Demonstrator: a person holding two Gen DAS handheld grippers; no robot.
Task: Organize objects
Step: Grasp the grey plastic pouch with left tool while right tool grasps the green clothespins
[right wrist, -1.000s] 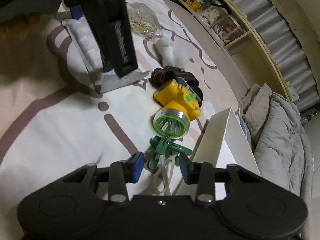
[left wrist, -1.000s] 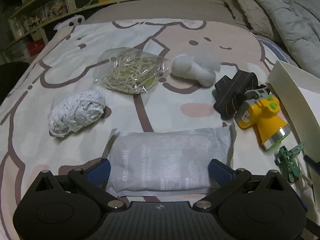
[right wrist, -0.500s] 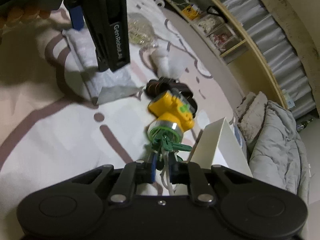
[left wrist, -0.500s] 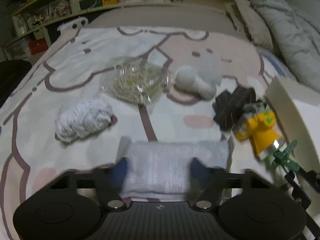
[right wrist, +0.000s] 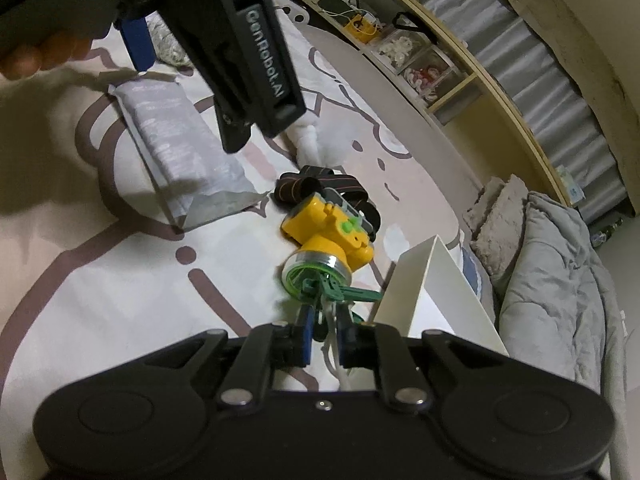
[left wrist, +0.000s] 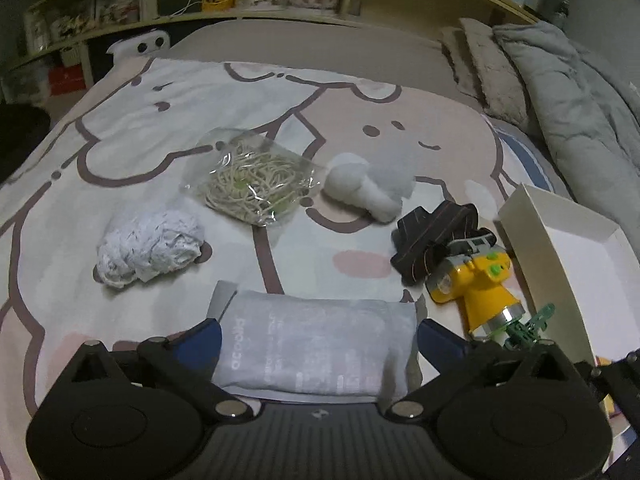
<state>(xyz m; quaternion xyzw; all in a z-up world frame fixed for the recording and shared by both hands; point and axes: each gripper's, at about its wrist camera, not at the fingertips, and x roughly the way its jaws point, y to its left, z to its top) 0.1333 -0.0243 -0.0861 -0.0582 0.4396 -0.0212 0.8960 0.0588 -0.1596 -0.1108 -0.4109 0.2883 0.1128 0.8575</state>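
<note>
1. Our left gripper (left wrist: pixel 318 334) has its jaws spread wide, one blue finger at each end of the grey pack (left wrist: pixel 316 346), which lies flat on the bed (left wrist: pixel 120 128).
2. Our right gripper (right wrist: pixel 323 334) has its jaws clenched on the green clip (right wrist: pixel 334 290) and its white cords, just in front of the lamp's lens.
3. The yellow headlamp (left wrist: pixel 476 284) lies on its side beside the white box (left wrist: pixel 560 268), its dark strap (left wrist: pixel 432 232) bunched behind it.
4. Farther back lie a clear bag of bands (left wrist: pixel 256 186), a white roll (left wrist: pixel 360 192) to its right, and a crumpled white bundle (left wrist: pixel 148 250) to its left.
5. The box is open and stands at the bed's right side, near the grey duvet (left wrist: pixel 580 100).
</note>
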